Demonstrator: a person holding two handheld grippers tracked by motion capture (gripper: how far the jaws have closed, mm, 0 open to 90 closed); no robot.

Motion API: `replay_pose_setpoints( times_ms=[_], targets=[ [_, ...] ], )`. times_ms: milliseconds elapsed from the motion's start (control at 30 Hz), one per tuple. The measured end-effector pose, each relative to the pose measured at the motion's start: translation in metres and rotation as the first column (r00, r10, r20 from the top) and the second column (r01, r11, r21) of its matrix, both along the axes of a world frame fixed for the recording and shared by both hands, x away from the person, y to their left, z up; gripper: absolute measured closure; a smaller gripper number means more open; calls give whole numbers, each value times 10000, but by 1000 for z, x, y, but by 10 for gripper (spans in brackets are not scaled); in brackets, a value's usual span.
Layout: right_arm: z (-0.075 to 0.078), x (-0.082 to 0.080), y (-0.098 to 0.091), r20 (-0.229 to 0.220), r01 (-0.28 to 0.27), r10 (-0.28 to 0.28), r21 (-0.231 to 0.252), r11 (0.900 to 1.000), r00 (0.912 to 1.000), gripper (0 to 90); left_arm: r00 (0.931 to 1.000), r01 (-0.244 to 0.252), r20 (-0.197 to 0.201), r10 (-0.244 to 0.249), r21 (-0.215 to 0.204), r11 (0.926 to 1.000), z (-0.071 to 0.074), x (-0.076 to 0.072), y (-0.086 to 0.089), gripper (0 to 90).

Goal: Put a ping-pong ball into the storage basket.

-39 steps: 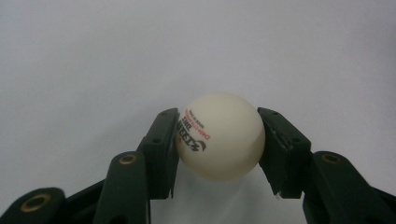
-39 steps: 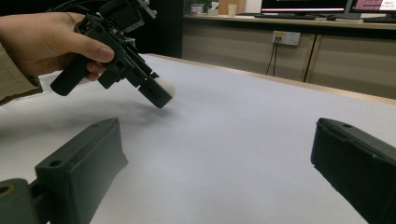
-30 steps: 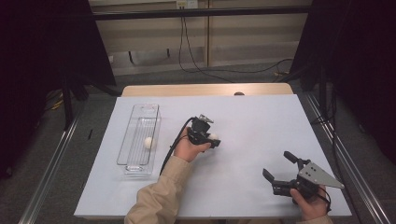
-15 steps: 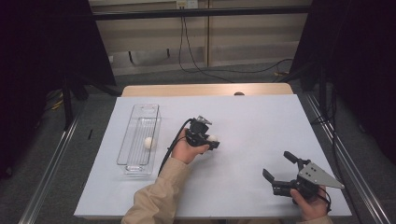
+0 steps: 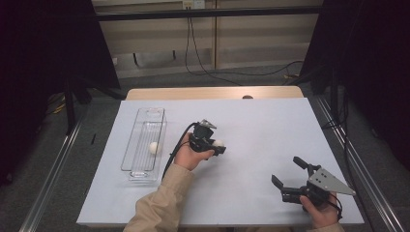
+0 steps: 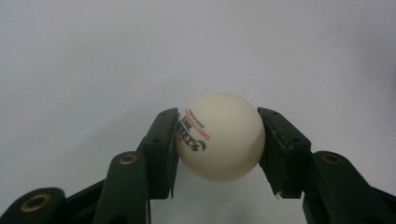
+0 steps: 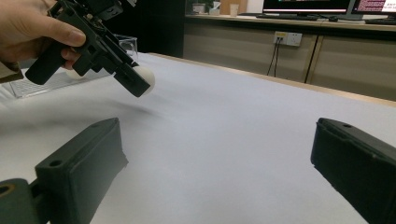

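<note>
A white ping-pong ball with red and black print sits clamped between the black jaws of my left gripper, held a little above the white table. The same ball shows at the tip of that gripper in the right gripper view. My right gripper rests low near the table's front right, its jaws spread wide with nothing between them. A second white ball lies inside the clear tray to the left of my left hand.
The white table top has open room between the two grippers and toward the far edge. Black frame rails run along both sides. Cables hang down behind the far edge.
</note>
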State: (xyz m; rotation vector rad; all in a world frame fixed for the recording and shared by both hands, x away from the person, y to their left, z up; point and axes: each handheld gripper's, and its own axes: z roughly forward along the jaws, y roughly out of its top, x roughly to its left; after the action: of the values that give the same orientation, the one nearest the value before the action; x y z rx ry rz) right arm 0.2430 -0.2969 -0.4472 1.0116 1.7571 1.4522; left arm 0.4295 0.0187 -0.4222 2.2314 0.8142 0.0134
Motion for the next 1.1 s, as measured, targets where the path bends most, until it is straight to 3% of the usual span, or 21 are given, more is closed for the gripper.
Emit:
replay_pose_setpoints(
  times_ms=[500, 1100],
  targets=[
    [0, 0, 1, 3, -26, 26, -15, 10000, 10000, 19, 9996, -227, 177, 226, 66, 9997, 6, -2, 11, 511],
    [0, 0, 1, 45, -51, 51, -41, 10000, 10000, 19, 9990, -437, 74, 437, 108, 9990, 7, -2, 19, 510]
  ],
)
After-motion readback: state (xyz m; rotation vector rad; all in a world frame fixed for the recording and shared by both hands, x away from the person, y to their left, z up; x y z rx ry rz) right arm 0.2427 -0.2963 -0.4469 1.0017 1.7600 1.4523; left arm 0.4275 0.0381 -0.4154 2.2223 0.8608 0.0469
